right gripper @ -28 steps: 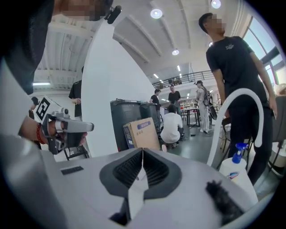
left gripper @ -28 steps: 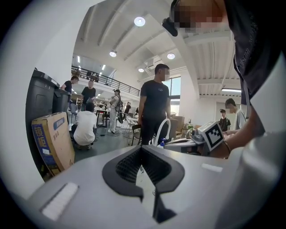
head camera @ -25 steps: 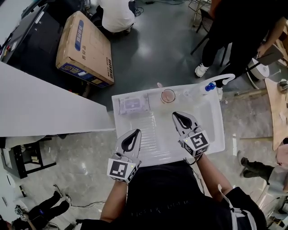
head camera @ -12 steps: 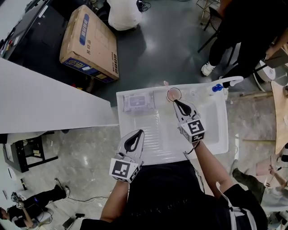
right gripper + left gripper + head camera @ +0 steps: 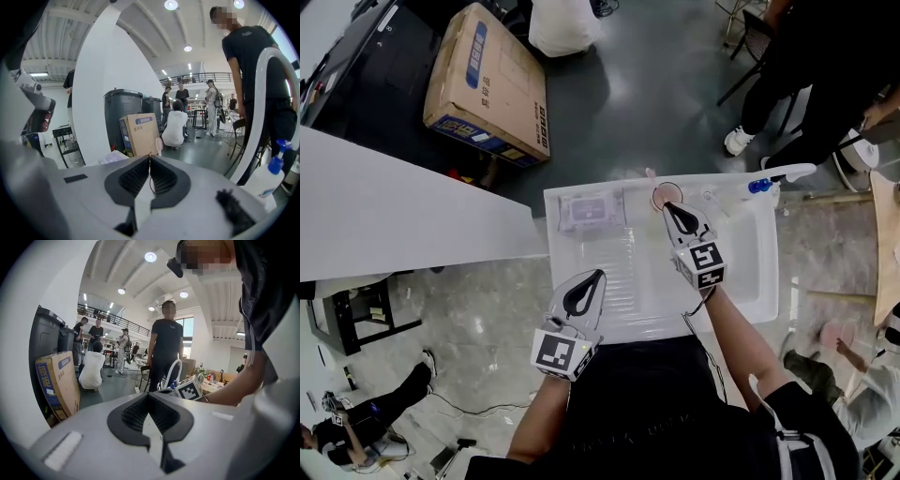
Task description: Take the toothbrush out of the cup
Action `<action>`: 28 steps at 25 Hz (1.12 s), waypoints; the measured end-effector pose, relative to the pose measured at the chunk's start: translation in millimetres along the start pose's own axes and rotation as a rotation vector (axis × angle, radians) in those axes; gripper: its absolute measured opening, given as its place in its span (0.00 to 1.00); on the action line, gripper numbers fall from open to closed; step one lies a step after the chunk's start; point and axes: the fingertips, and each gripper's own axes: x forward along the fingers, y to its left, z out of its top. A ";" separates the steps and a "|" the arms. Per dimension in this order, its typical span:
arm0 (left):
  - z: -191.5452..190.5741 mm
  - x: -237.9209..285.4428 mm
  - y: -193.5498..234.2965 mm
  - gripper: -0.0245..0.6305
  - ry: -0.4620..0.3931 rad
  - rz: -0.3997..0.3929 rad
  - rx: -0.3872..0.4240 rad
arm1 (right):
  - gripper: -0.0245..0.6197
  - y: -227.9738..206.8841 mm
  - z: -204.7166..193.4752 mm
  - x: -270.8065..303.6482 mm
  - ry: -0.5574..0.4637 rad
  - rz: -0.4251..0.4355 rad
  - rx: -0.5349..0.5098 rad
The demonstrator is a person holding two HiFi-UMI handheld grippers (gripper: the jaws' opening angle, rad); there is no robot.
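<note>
A clear pinkish cup (image 5: pixel 666 195) stands at the far rim of the white sink unit (image 5: pixel 741 272). A pink toothbrush (image 5: pixel 650 173) sticks out of the cup toward the far side. Its pink head (image 5: pixel 159 145) shows just above my right gripper's tips in the right gripper view. My right gripper (image 5: pixel 671 207) is shut, with its tips at the cup's near rim and nothing seen between them. My left gripper (image 5: pixel 592 277) is shut and empty, and hangs over the near left part of the unit. The right gripper's marker cube (image 5: pixel 190 387) shows in the left gripper view.
A white flat pack (image 5: pixel 586 210) lies at the unit's far left. A white curved faucet (image 5: pixel 792 172) and a blue-capped bottle (image 5: pixel 757 186) stand at the far right. A cardboard box (image 5: pixel 492 80) and several people are on the floor beyond. A white wall (image 5: pixel 394 220) lies to the left.
My right gripper has moved forward from over the basin to the cup's near rim, staying shut. The left gripper has barely moved.
</note>
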 end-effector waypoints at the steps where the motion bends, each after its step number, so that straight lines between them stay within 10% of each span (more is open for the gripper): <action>1: -0.3 0.4 0.9 0.05 0.001 0.000 -0.001 | 0.06 0.3 -1.5 2.8 0.006 0.005 -0.004; 28: -31.1 56.1 -9.3 0.05 0.055 -0.087 0.008 | 0.08 -19.7 -18.7 45.8 0.060 -0.009 0.008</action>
